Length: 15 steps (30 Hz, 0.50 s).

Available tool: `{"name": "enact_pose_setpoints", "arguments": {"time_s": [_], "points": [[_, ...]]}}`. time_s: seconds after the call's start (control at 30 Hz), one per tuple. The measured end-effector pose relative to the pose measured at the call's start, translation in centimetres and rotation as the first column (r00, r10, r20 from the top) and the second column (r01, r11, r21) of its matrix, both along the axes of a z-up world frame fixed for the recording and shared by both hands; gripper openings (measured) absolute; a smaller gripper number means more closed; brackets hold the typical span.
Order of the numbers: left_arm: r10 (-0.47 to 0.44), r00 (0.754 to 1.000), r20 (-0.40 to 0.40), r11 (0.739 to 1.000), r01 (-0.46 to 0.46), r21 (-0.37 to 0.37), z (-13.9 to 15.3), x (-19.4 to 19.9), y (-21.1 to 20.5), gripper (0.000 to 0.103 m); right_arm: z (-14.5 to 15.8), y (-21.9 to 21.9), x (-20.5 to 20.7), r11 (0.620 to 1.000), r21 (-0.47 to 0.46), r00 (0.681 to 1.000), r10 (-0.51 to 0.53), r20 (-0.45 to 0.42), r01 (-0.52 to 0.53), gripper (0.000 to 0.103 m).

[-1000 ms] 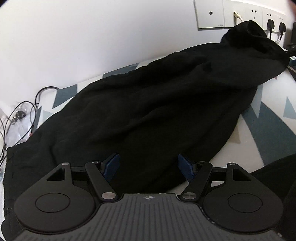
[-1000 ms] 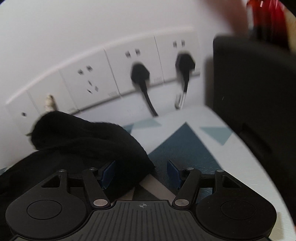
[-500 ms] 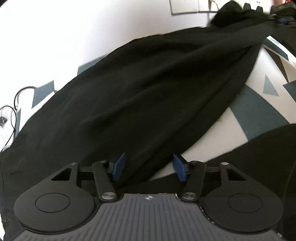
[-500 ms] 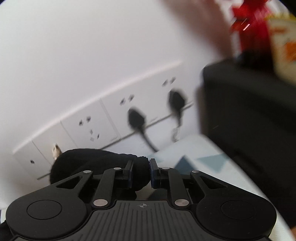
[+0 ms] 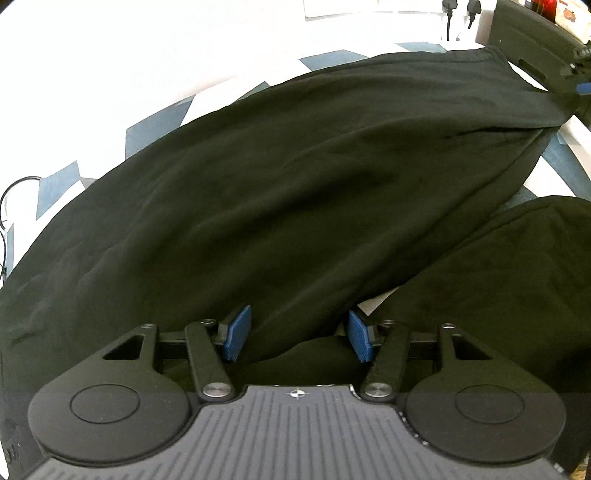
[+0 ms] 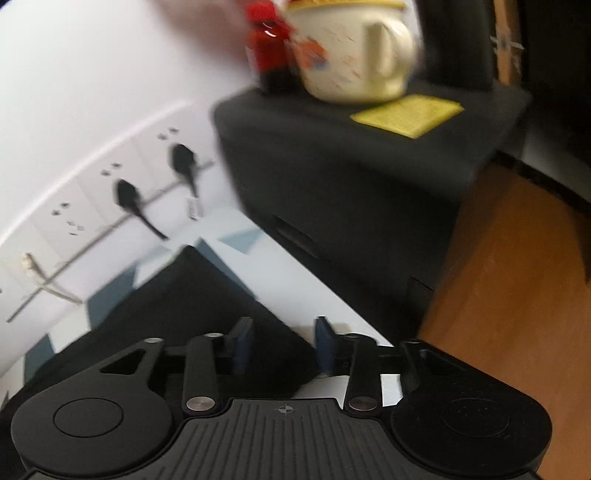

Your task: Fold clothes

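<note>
- Your black garment [image 5: 295,177] lay stretched across the patterned surface [image 5: 155,125], its long axis running from near-left to far-right in the left wrist view, with the far end pointing toward the wall sockets [image 5: 458,7] and the black box [image 5: 532,48].
- A second dark fabric mass [image 5: 498,295] lay to the right of that stretch, with a wedge of surface showing between them; whether it belongs to the same piece I cannot tell.
- Your left gripper [image 5: 297,334] had its blue pads [image 5: 238,332] standing apart, with the near fold of the garment lying between them, unclamped.
- Your right gripper [image 6: 284,345] showed its jaws apart too, with a pointed corner of the garment [image 6: 207,295] lying between them; the view is blurred.
- In the right wrist view you had two black plugs [image 6: 127,195] in the sockets.
- On the box [image 6: 351,177] stood one cream mug [image 6: 351,51] and one red item [image 6: 269,44], with one yellow sheet [image 6: 406,114] beside them.
</note>
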<state>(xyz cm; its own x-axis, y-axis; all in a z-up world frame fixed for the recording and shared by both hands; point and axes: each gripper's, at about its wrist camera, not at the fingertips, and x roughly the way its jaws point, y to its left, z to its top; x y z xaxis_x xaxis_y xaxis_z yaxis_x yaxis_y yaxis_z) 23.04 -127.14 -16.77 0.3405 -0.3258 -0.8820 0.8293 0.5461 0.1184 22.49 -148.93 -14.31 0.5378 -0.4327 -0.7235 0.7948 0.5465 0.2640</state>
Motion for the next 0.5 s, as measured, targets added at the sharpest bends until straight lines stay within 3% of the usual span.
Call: {"name": "enact_pose_setpoints", "arguments": {"time_s": [0.07, 0.17, 0.23, 0.4, 0.5], "points": [[-0.003, 1.0, -0.005, 1.0, 0.003, -0.003, 0.0, 0.0, 0.4, 0.058, 0.1, 0.8, 1.1, 0.998, -0.021, 0.998, 0.059, -0.003, -0.059, 0.052], [0.008, 1.0, -0.012, 1.0, -0.008, -0.009, 0.1, -0.2, 0.8, 0.058, -0.4, 1.2, 3.4, 0.992, -0.067, 0.994, 0.1, -0.046, -0.103, 0.06], [0.029, 0.999, -0.018, 0.999, -0.029, -0.017, 0.2, -0.3, 0.9, 0.058, -0.8, 1.1, 4.9, 0.988, -0.096, 0.991, 0.115, -0.069, -0.122, 0.06], [0.102, 0.995, 0.004, 0.994, -0.102, -0.04, 0.4, -1.0, -0.3, 0.058, -2.3, -1.3, 9.8, 0.975, -0.088, 0.979, 0.205, -0.018, -0.206, 0.058], [0.095, 0.995, 0.026, 0.994, -0.093, -0.065, 0.9, -2.2, -2.1, 0.058, -3.7, -2.3, 11.9, 0.966, -0.102, 0.969, 0.242, 0.045, -0.236, 0.059]]}}
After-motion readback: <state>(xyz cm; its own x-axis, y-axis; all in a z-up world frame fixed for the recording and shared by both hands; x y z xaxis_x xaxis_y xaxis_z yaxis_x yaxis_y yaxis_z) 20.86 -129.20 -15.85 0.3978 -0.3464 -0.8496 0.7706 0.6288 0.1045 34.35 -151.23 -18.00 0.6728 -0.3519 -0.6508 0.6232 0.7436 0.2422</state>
